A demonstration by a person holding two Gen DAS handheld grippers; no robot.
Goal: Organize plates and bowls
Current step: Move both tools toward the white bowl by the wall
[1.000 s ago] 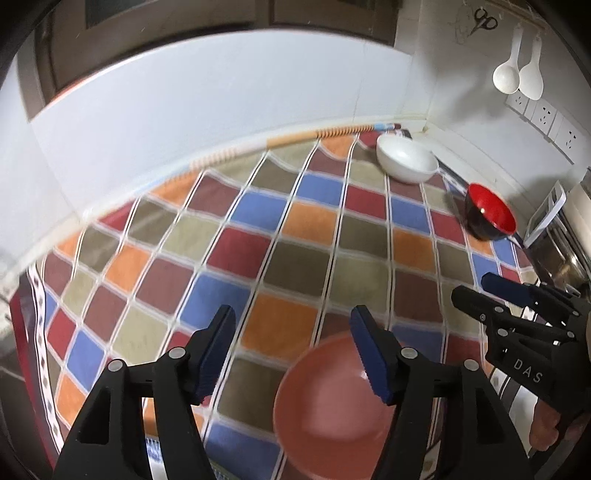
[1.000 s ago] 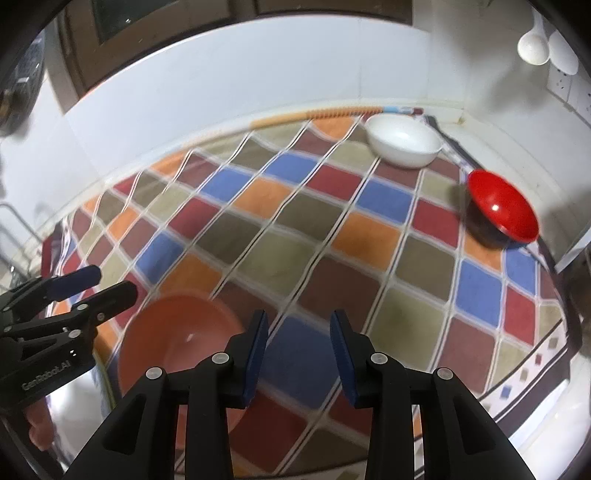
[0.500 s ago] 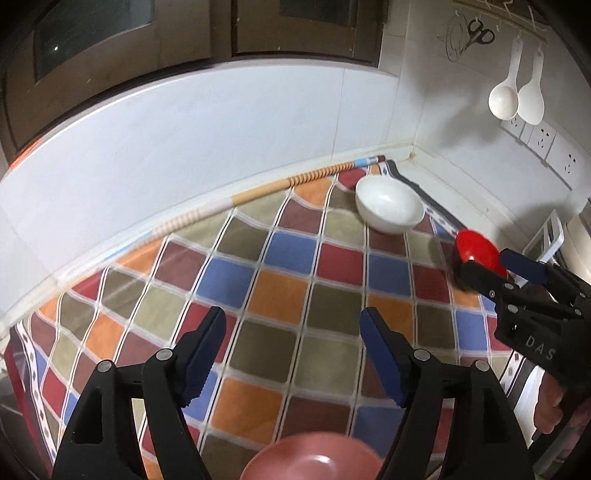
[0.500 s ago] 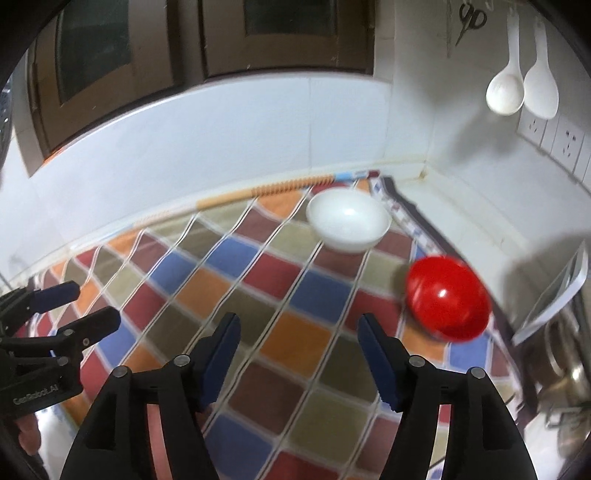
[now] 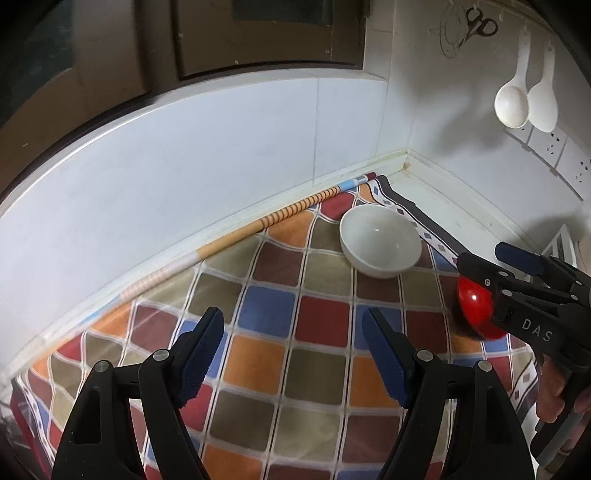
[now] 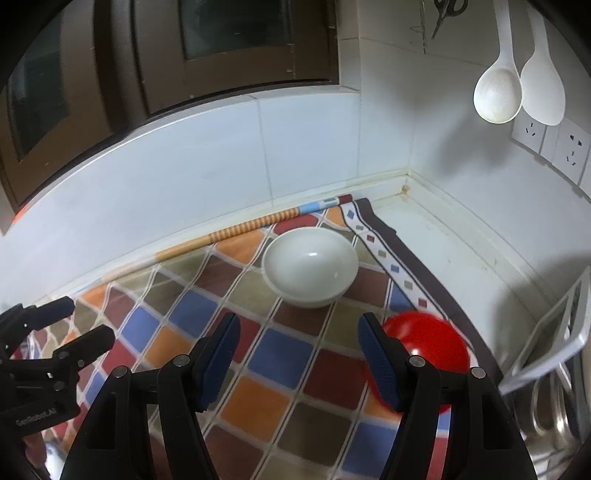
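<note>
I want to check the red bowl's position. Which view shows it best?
The right wrist view: the red bowl shows most of its inside. In the left wrist view the right gripper covers much of it.

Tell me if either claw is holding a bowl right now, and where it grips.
Nothing is held. The left claw and right claw are both open and empty.

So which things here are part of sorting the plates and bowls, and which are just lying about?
Part of the job:
- white bowl, on the cloth
- red bowl, on the cloth
- left gripper, open, nothing between the fingers
- right gripper, open, nothing between the fingers

Just lying about:
- checked cloth
- two white spoons hung on the wall
- scissors hung on the wall
- wall sockets
</note>
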